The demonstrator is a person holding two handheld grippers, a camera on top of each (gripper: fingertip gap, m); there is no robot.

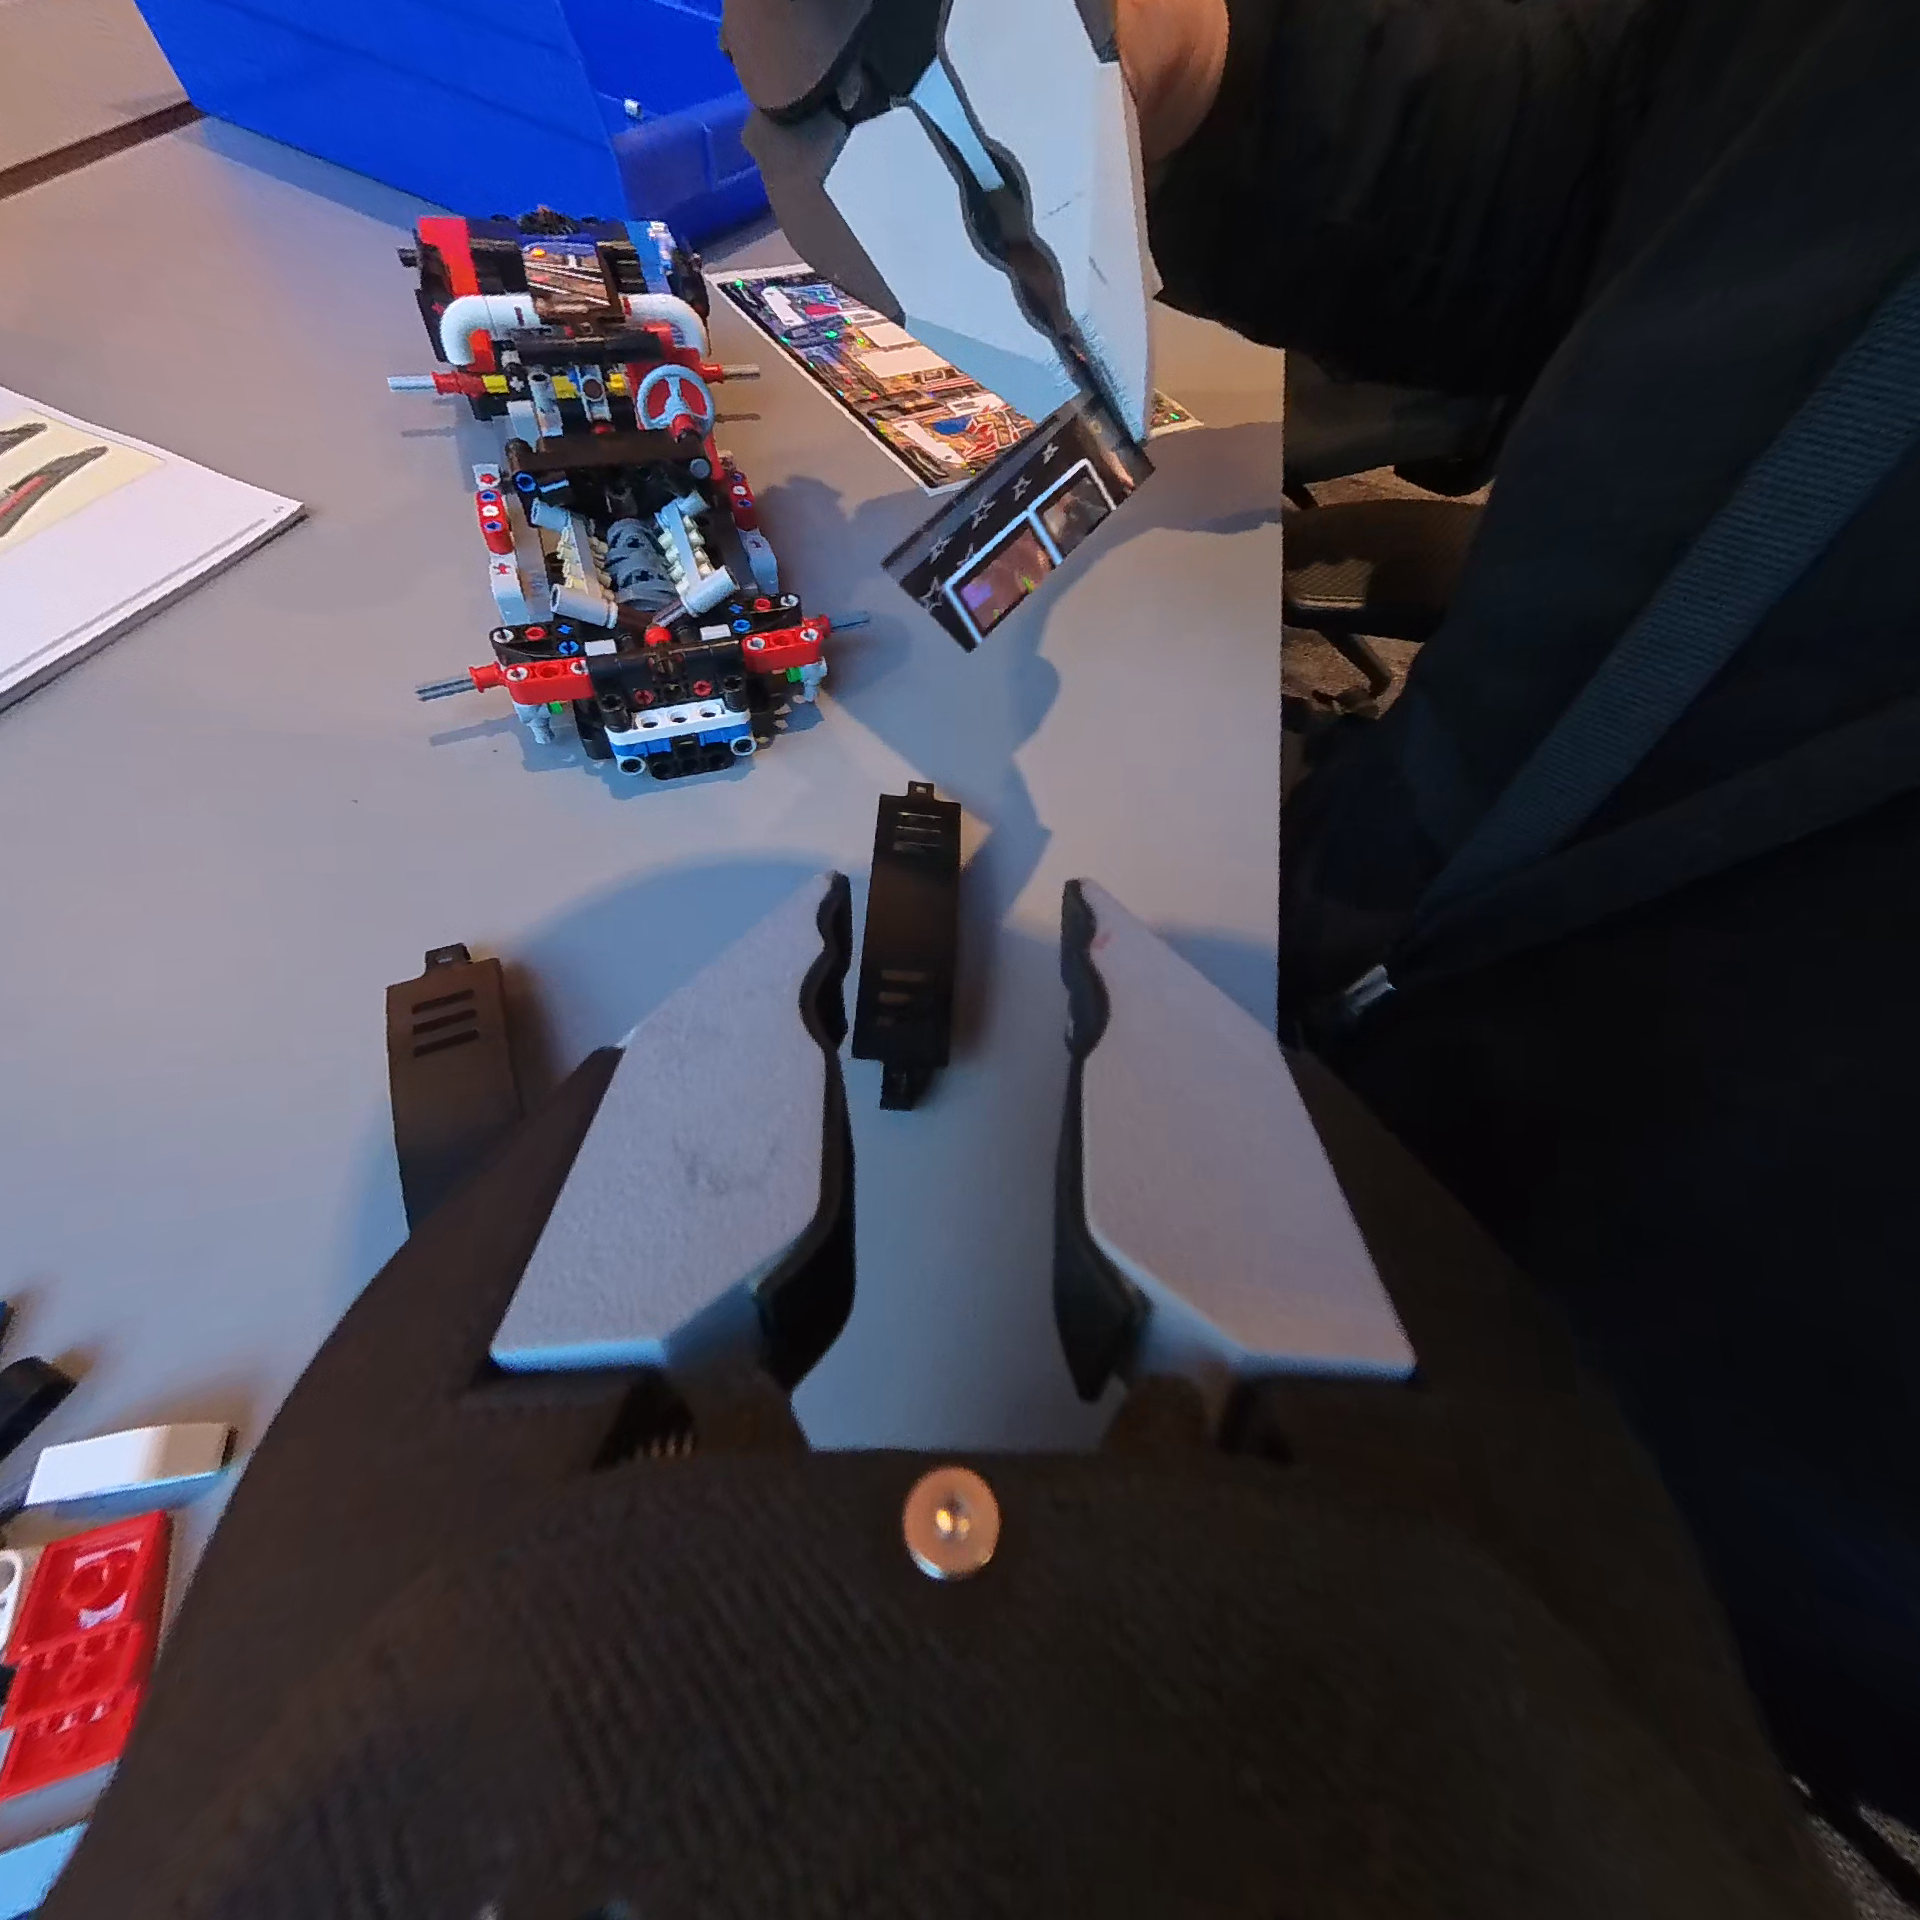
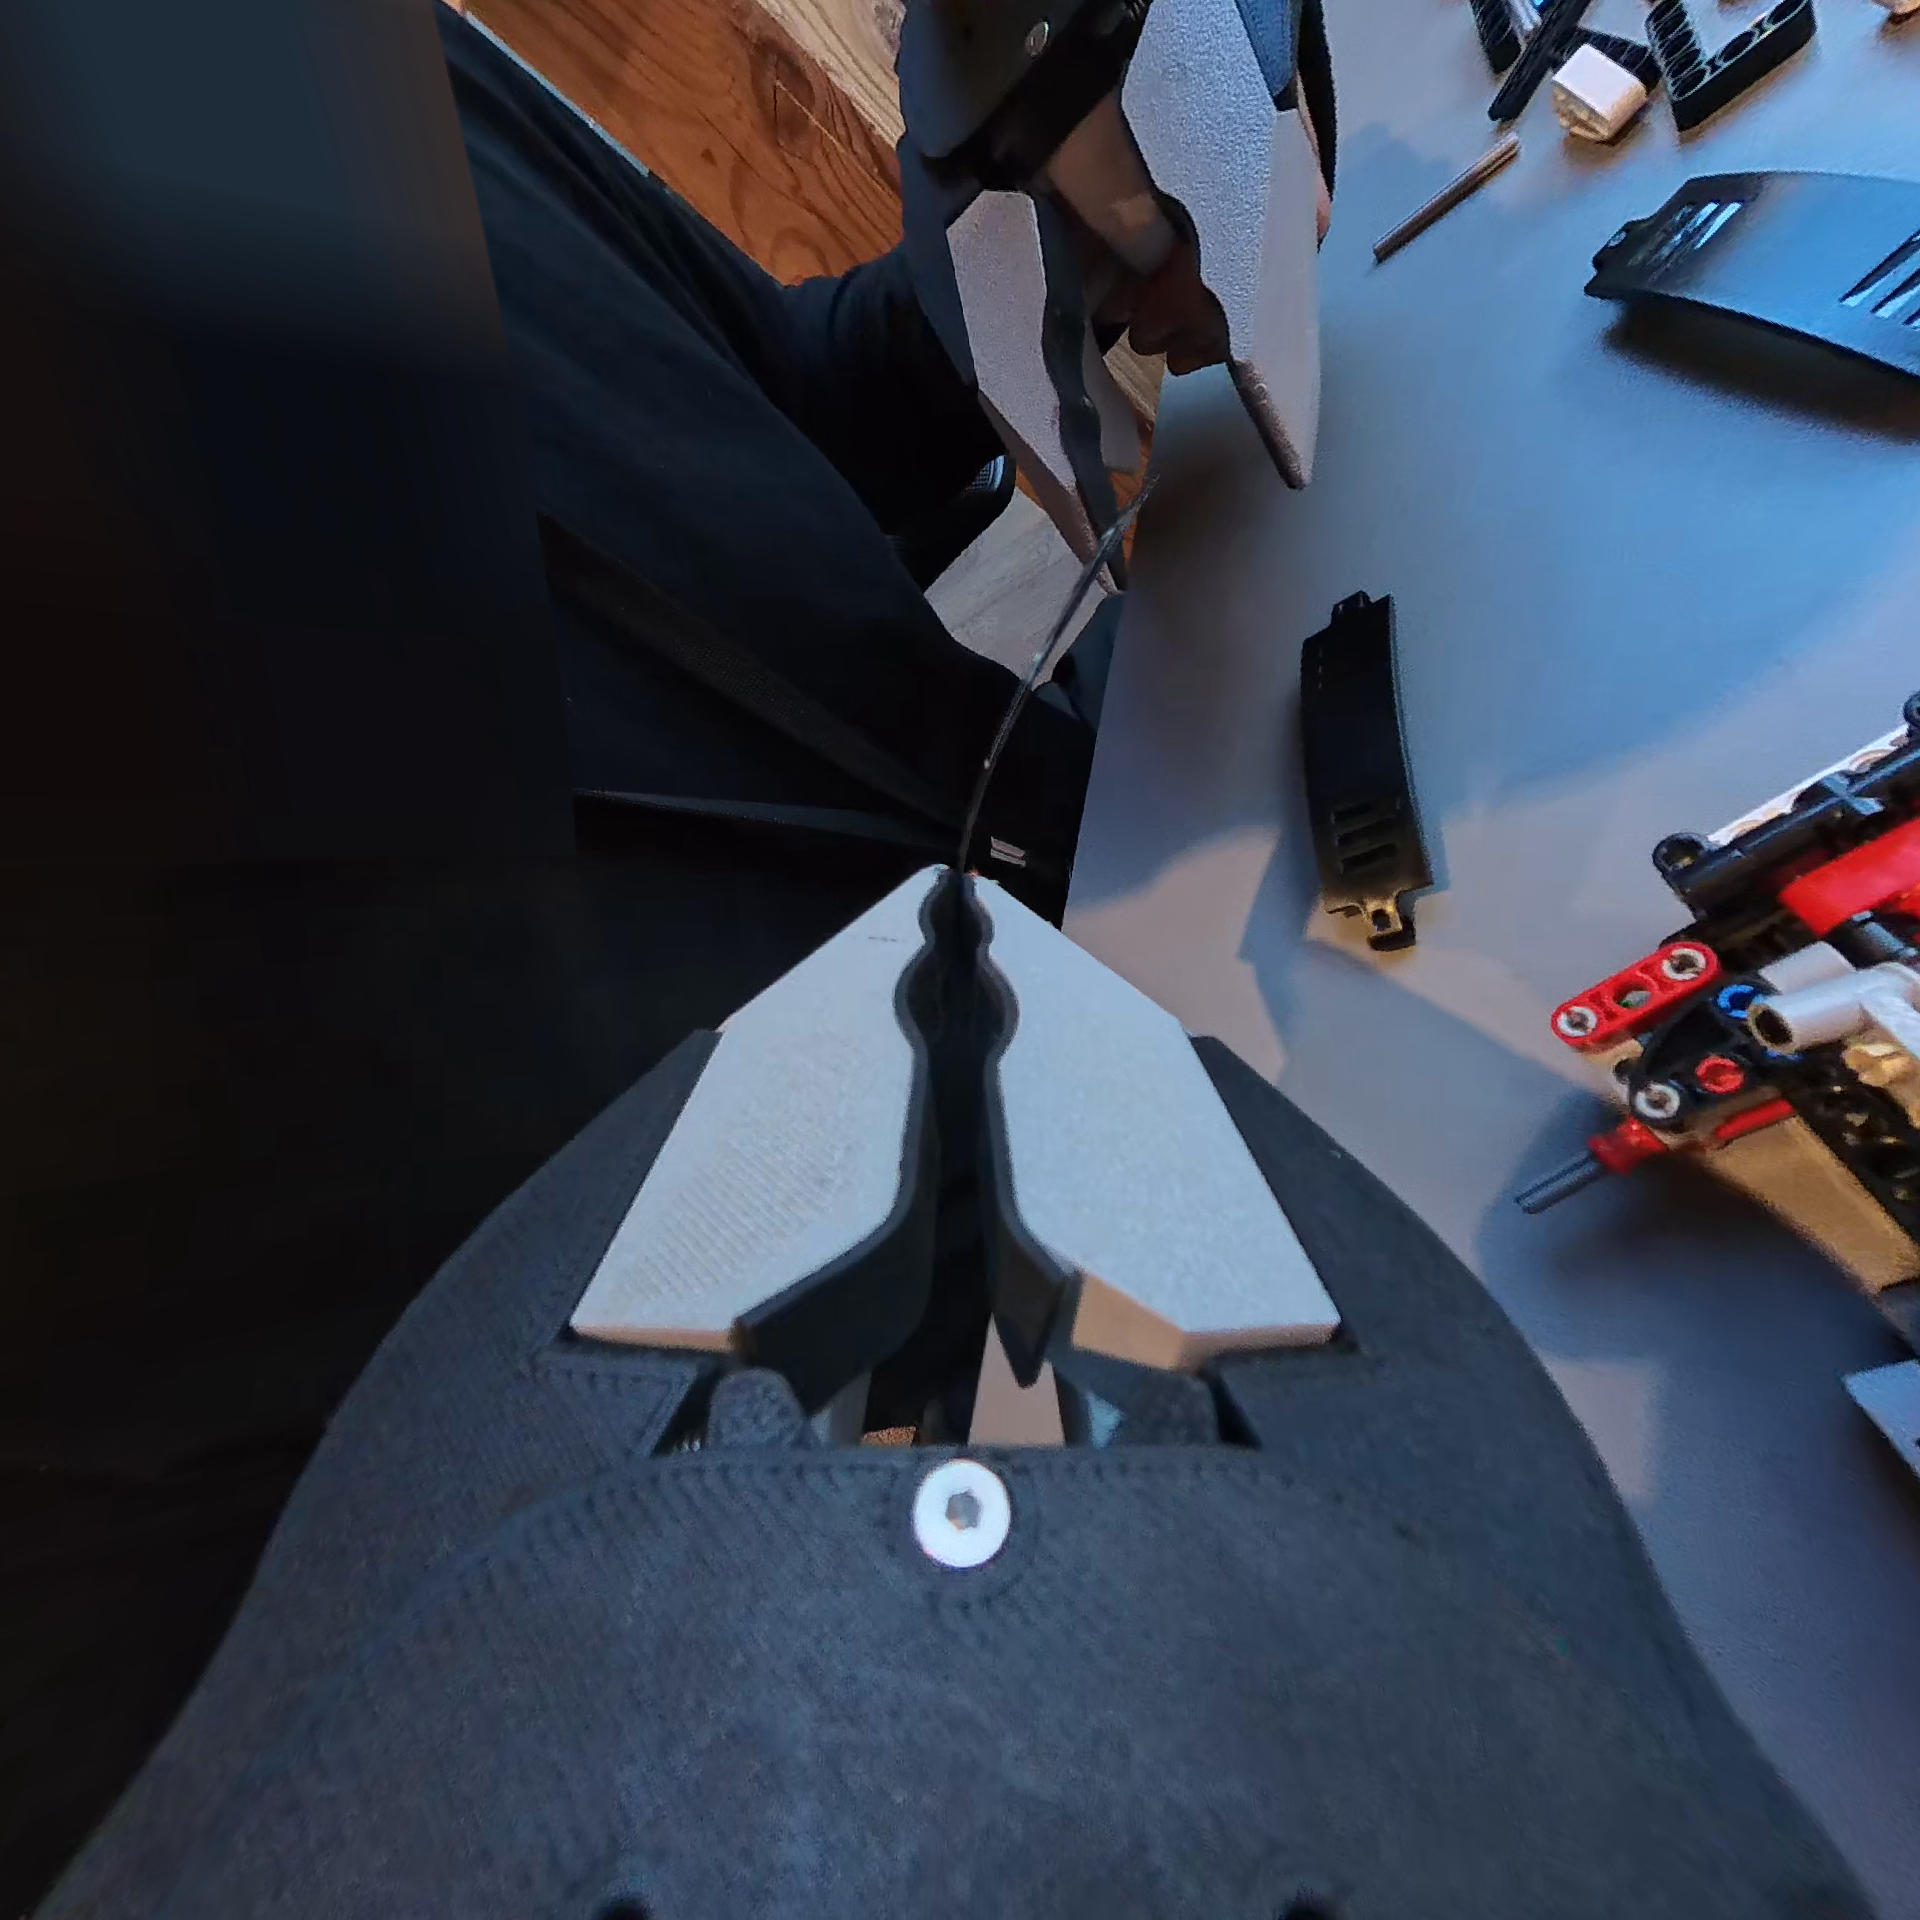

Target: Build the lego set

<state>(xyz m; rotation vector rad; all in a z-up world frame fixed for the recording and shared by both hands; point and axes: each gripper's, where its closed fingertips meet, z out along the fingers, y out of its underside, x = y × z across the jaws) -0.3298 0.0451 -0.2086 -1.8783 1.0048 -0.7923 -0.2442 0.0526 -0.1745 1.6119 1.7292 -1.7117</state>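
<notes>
Black star sticker (image 1: 1023, 535) is dangling from the pinched-shut right gripper (image 1: 1091, 400), while the left gripper (image 1: 951, 904) is hovering open over the black vented panel (image 1: 906, 940) on the table (image 1: 260, 831). I'd be lining up edges before pressing.

I see a blue plastic bin (image 1: 457, 94) at the far edge of the grey table (image 1: 208, 883), and a wooden floor (image 2: 727, 114) beyond the table's edge.
</notes>
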